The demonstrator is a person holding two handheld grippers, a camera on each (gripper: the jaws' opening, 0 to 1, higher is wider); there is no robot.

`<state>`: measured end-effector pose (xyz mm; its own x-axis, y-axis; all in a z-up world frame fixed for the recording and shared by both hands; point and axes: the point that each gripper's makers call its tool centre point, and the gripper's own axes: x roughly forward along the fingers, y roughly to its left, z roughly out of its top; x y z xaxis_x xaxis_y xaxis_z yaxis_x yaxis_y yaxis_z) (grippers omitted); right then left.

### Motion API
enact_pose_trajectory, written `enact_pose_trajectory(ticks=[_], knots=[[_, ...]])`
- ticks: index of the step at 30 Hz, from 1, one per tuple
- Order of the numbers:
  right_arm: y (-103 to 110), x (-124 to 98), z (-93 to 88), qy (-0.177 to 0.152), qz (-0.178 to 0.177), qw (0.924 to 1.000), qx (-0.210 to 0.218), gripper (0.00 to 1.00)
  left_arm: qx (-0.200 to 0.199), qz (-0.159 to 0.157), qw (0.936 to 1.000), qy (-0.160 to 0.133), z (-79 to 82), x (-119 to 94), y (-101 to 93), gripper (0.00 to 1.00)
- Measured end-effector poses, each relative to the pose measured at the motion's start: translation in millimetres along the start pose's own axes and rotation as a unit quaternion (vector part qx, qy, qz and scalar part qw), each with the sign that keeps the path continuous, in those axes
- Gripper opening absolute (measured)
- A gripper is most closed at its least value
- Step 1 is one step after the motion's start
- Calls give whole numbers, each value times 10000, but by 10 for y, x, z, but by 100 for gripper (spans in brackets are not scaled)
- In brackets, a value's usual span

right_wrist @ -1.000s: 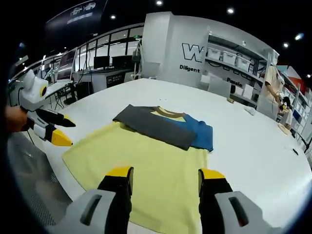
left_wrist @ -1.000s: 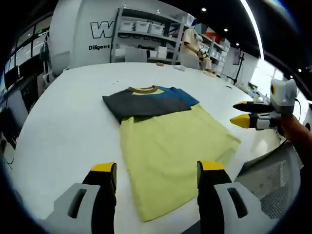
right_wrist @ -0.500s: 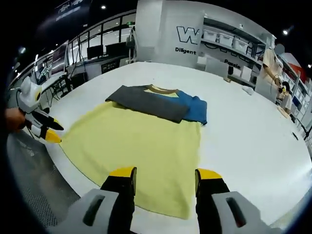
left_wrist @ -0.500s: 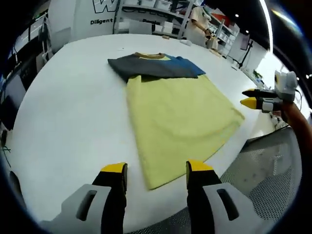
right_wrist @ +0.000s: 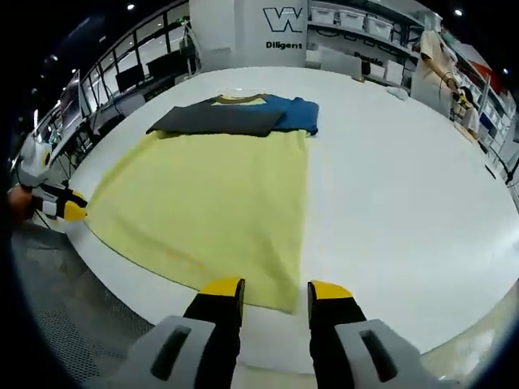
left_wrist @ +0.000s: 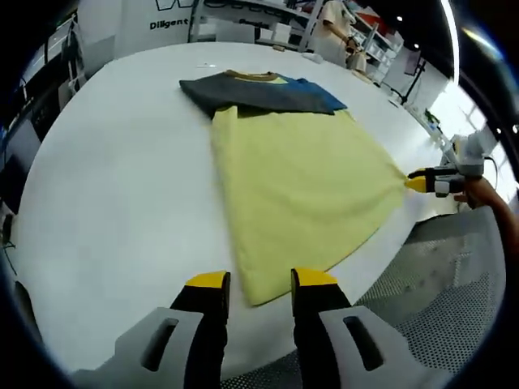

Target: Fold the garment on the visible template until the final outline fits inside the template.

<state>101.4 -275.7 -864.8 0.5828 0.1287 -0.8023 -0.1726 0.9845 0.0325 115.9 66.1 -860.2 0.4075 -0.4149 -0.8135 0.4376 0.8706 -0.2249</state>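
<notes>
I am lining up on the hem corners of the garment (left_wrist: 300, 174), which lies flat on the white table (left_wrist: 113, 203) with its hem near the front edge; next, both corners must be pinched and carried toward the collar; my left gripper (left_wrist: 255, 284) and right gripper (right_wrist: 274, 290) are released, narrowly parted, holding nothing.

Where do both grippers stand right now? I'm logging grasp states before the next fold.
Left gripper: open, jaws either side of the yellow shirt's hem corner.
Right gripper: open at the other hem corner, holding nothing.
</notes>
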Motion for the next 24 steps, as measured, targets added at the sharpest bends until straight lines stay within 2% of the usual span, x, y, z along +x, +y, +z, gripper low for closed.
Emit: enact_pose_trajectory(ticks=[3, 7, 10, 13, 19, 24], knots=[[-20, 19, -43, 32, -32, 10000, 48, 28, 57, -22, 10000, 28, -2, 29, -15, 21], [-68, 21, -12, -10, -31, 9999, 164, 24, 66, -22, 10000, 47, 23, 64, -28, 17], [-10, 11, -34, 89, 45, 9999, 83, 11, 121, -25, 9999, 68, 9, 60, -30, 11], [45, 16, -52, 174, 54, 9998, -98, 3, 218, 29, 9996, 148, -18, 74, 8, 3], [111, 19, -42, 252, 163, 9995, -103, 0, 217, 5, 9996, 194, -7, 73, 37, 0], [320, -17, 55, 241, 438, 9983, -297, 0, 165, 74, 9996, 230, -24, -32, 174, 0]])
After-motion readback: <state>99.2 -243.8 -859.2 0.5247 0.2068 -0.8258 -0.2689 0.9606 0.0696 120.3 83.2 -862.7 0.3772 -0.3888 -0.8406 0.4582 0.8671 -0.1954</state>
